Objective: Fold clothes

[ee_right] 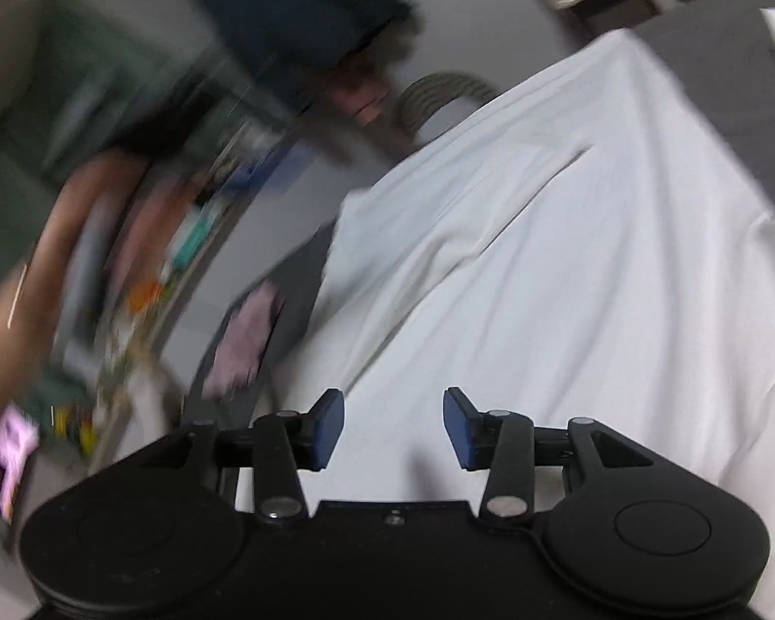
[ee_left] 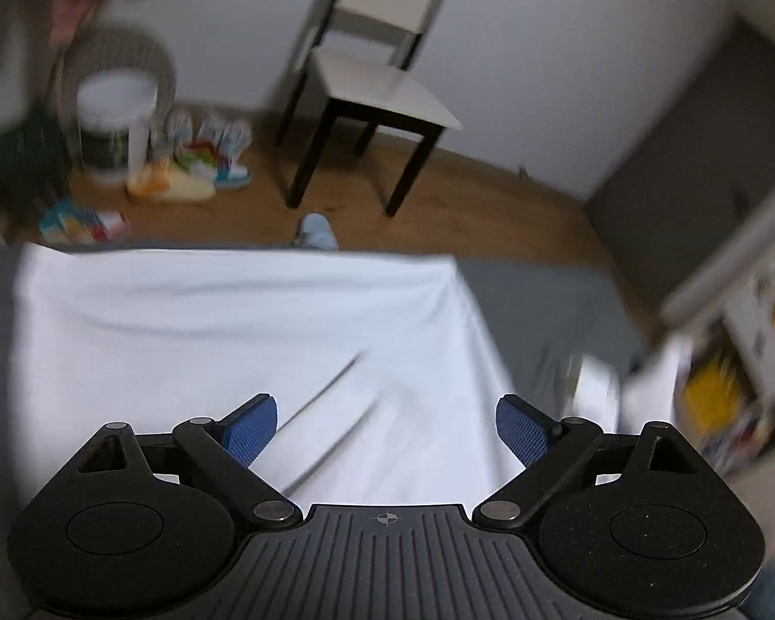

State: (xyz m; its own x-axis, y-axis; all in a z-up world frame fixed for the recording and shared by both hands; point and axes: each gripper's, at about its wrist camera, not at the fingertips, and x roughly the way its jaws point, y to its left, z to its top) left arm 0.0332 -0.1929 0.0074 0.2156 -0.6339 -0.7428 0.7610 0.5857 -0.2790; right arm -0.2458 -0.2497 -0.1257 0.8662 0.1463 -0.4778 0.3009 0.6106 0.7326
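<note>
A white garment (ee_left: 243, 330) lies spread over a grey surface (ee_left: 542, 310), with long creases running across it. My left gripper (ee_left: 386, 429) hovers over its near part, blue pads wide apart, nothing between them. In the right wrist view the same white garment (ee_right: 568, 268) fills the right half, wrinkled, reaching the grey surface (ee_right: 739, 93). My right gripper (ee_right: 393, 426) is open above the cloth near its left edge, with only fabric showing between the fingers. Both views are blurred by motion.
A dark-legged chair (ee_left: 382, 93) stands on the wooden floor beyond the surface. Colourful shoes (ee_left: 206, 160) and a white stool (ee_left: 116, 119) sit at the left. A shelf with yellow items (ee_left: 739, 361) is at the right. A pink cloth (ee_right: 248, 341) lies left of the garment.
</note>
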